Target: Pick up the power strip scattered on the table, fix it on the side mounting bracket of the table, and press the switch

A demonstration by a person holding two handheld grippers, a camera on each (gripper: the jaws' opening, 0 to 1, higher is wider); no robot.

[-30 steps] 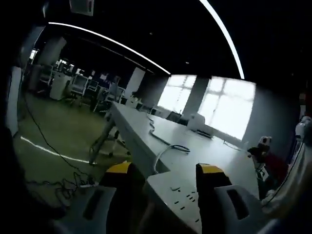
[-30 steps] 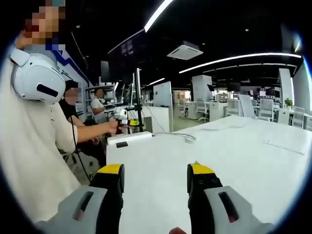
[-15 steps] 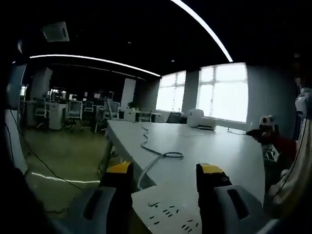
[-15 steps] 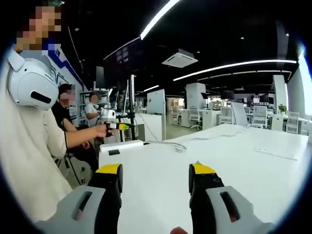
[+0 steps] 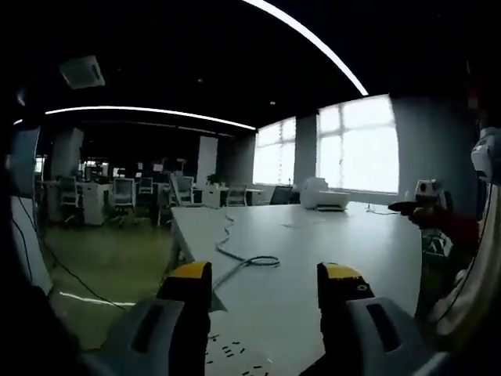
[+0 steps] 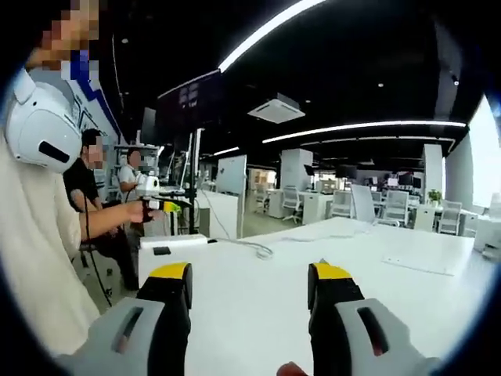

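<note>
In the left gripper view, the left gripper [image 5: 264, 286] rises from the bottom edge with its two yellow-tipped jaws standing apart, nothing clamped between them. Between and just below the jaws, toward 6 o'clock, lies the near end of the power strip [image 5: 235, 352]: a pale flat slab with rows of dark socket slots on its upper face. Only this end shows, so its full long axis cannot be told; the visible part appears to run from the jaws' base toward the bottom of the view. It rests on the white table [image 5: 344, 251], which stretches away toward 12 o'clock. A grey cable [image 5: 246, 258] snakes along the table ahead of the jaws, looping at about 11 o'clock from them and trailing off toward the far end. At 3 o'clock a person's hand [image 5: 427, 215] holds another small device near the table's edge.

In the right gripper view, the right gripper [image 6: 249, 286] also has its jaws spread, empty, over the bare white tabletop [image 6: 407, 298]. At 9 o'clock a person in a pale shirt [image 6: 39, 258] stands close, and further people sit behind. A small white box [image 6: 168, 243] sits on the table's far corner at about 10 o'clock.
</note>
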